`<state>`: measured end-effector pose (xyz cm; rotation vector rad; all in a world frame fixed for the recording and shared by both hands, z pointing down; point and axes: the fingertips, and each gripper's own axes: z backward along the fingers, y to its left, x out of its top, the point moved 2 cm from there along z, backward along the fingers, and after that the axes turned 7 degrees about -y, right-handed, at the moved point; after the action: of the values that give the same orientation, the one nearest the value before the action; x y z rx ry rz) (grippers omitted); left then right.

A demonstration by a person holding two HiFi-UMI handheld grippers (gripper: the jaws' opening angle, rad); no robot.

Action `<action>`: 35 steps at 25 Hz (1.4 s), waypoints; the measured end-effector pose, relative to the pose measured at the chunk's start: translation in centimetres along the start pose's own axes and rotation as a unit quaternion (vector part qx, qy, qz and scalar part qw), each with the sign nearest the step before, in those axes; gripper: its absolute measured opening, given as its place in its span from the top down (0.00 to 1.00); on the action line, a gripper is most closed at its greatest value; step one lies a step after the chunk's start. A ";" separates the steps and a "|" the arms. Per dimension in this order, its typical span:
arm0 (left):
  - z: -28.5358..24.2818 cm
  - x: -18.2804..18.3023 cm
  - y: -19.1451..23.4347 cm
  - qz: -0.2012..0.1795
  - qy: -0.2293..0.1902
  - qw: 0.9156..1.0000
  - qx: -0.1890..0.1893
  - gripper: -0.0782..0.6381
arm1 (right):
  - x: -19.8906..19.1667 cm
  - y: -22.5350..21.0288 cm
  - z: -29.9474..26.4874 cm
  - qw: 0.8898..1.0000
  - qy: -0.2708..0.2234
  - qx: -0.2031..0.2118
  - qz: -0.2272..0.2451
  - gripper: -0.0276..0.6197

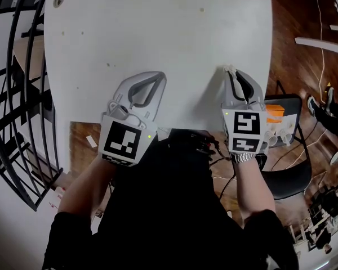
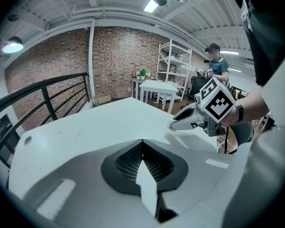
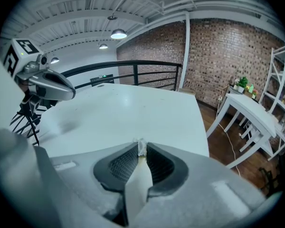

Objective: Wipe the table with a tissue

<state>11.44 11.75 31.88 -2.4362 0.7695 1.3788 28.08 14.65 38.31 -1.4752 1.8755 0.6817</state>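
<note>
The white table carries scattered small crumbs. My right gripper rests near the table's front right part, shut on a small white scrap of tissue. In the right gripper view the tissue pokes out between the closed jaws of the right gripper. My left gripper lies low over the front of the table, shut with nothing in it; in its own view the left gripper shows bare closed jaws. There the right gripper sits to the right, and the two are apart.
A round cable hole is at the table's far left corner. A black railing runs along the left. A black chair with an orange item stands at the right. A second white table stands farther off.
</note>
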 end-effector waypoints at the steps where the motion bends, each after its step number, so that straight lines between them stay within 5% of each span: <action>1: 0.2 -0.1 0.2 0.001 -0.001 1.000 0.002 0.87 | 0.1 0.1 0.1 1.000 -0.001 -0.001 0.002 0.89; 20: 8.9 -4.5 8.5 0.033 -0.009 0.998 0.050 0.87 | 6.1 11.9 -1.7 0.998 -0.014 0.042 0.048 0.89; 35: 13.0 -9.3 14.6 0.059 0.019 0.997 0.052 0.87 | 8.3 22.0 -7.2 0.993 0.005 0.101 0.066 0.89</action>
<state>-9.85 8.42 33.69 -2.3771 0.9847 1.3007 4.13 9.20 36.93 -1.2377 2.0001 0.5260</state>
